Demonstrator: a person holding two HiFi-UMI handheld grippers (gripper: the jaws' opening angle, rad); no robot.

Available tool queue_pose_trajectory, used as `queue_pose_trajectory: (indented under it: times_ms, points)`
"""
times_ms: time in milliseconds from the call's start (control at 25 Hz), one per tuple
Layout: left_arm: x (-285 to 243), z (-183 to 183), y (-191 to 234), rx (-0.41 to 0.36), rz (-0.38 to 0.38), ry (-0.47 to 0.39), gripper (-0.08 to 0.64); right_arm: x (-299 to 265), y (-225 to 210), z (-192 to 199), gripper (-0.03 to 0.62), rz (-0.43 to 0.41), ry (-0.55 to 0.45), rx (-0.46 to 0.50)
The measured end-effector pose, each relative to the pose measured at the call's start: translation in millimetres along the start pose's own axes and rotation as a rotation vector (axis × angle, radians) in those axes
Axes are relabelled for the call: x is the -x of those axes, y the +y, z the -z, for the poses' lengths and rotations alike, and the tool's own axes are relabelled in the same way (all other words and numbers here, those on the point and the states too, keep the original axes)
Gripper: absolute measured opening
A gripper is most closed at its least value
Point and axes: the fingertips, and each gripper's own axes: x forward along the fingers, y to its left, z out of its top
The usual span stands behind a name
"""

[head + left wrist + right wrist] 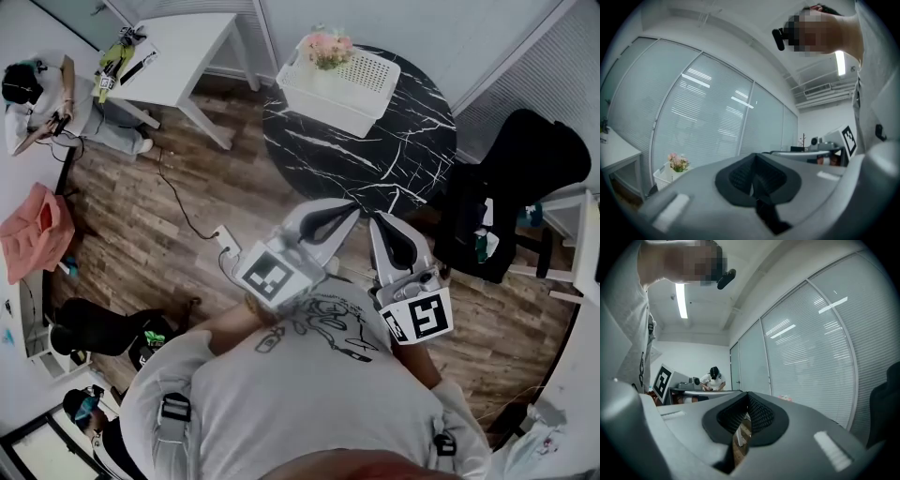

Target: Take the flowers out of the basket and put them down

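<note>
Wood-plank flooring surrounds a round black marble desk in the head view. A white basket sits at the desk's far left edge with the pink flowers in it. The left gripper and right gripper hover by the near edge, well apart from the basket. In the left gripper view the jaws are pressed together with nothing between them, and the flowers show low at the left, still in the basket. In the right gripper view the jaws are likewise closed and empty, with window blinds beyond.
</note>
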Motion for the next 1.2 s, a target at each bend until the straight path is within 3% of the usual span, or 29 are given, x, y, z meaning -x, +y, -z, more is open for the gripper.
queue_pose_trajectory:
  times_ms: [720, 1200]
  points:
    - [-23.1, 15.1, 11.6, 0.015, -0.027, 0.022, 0.002, -4.8, -30.5, 16.5, 0.005, 0.001, 0.016, -0.024]
    - [-42.0, 1.4, 65.9, 0.010, -0.023, 0.008, 0.002, -57.2, -53.8, 10.3, 0.005, 0.004, 0.012, -0.009]
